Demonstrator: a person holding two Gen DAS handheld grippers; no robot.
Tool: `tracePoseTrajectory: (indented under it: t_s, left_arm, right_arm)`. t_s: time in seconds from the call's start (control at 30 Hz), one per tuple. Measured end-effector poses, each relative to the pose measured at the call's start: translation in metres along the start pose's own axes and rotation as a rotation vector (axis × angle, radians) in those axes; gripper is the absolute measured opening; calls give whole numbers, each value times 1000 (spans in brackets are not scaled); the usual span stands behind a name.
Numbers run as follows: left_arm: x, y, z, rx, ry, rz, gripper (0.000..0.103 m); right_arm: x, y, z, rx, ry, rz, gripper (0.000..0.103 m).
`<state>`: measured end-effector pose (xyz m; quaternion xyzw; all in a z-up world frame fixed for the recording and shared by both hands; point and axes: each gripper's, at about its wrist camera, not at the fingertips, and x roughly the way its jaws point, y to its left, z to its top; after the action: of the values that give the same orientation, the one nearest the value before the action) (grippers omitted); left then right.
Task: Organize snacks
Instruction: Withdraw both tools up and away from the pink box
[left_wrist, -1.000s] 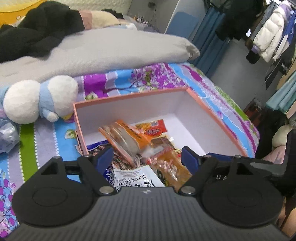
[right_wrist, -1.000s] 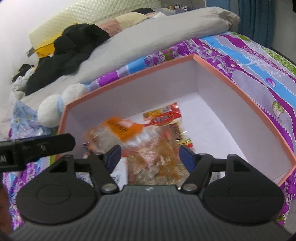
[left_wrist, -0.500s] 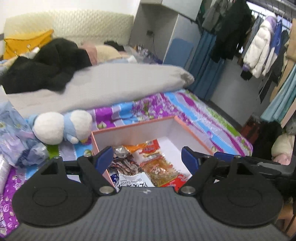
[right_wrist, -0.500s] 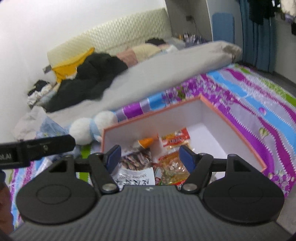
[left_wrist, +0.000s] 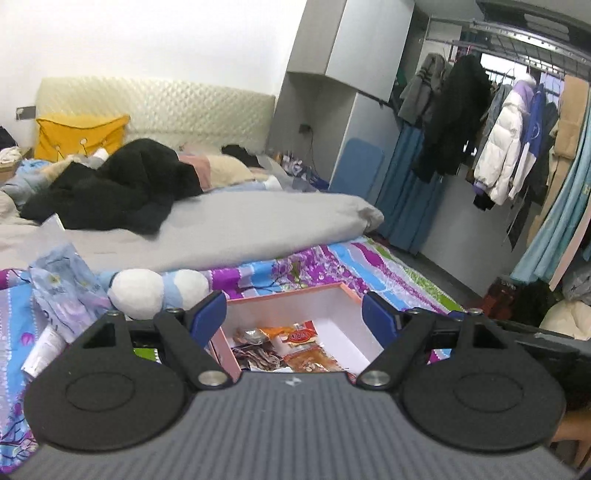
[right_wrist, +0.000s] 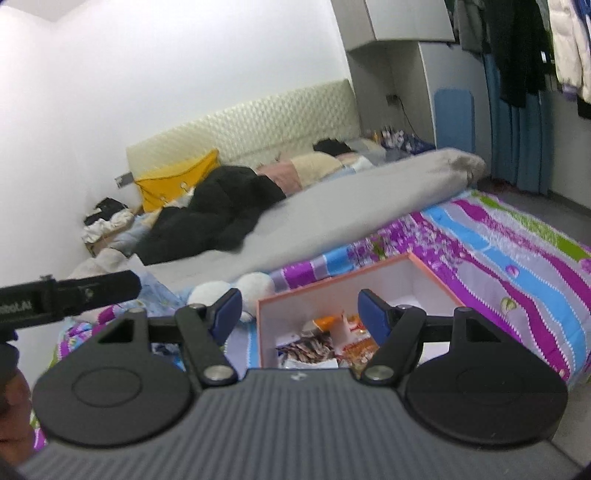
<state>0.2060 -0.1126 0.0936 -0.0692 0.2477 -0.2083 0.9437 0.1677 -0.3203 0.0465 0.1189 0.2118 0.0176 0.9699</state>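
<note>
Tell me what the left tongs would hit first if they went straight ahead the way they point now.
Probably the snack packets lying in the pink box, framed between the open left tongs, which hold nothing. Depth is unclear; a flatter path could clear the box and reach the grey duvet.

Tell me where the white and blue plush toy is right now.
The plush toy lies on the floral bedspread, just left of the pink box in both wrist views, with the grey duvet behind it and a crumpled blue bag on its left.

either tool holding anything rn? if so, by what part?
Nothing held. Left tool and right tool are both open and empty above the pink box; the snack packets lie inside it.
</note>
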Motion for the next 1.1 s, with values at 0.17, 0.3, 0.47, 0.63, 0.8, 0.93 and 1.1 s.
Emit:
tracePoseTrajectory:
  t_s: [0.17,0.3,0.47,0.63,0.8,0.93,1.1]
  left_arm:
    - [-48,-2,-18,-26,-50,38,84]
    - [-68,-3,-42,-29,-21,38,84]
    - [-82,0,-67,-28,5,61,84]
    - [-84,3,-84,-17,17,76,84]
    - [-83,5,-94,-17,22,67,84]
    - [-75,4,-92,-2,30,68,84]
    - [-66,4,-88,5,39,63,84]
  right_arm:
    - [-26,11,-7,-16,-34,7,71]
    - [-42,15,-26,-26,-16,20,71]
    - [-55,20,-53,-37,-8,27,71]
    - [-66,32,-76,-130,-27,-12,71]
    - [-66,28,-84,-73,-38,-14,71]
    - [-59,22,-88,-50,-13,-22,71]
    - [-57,18,-91,-44,-1,-39,71]
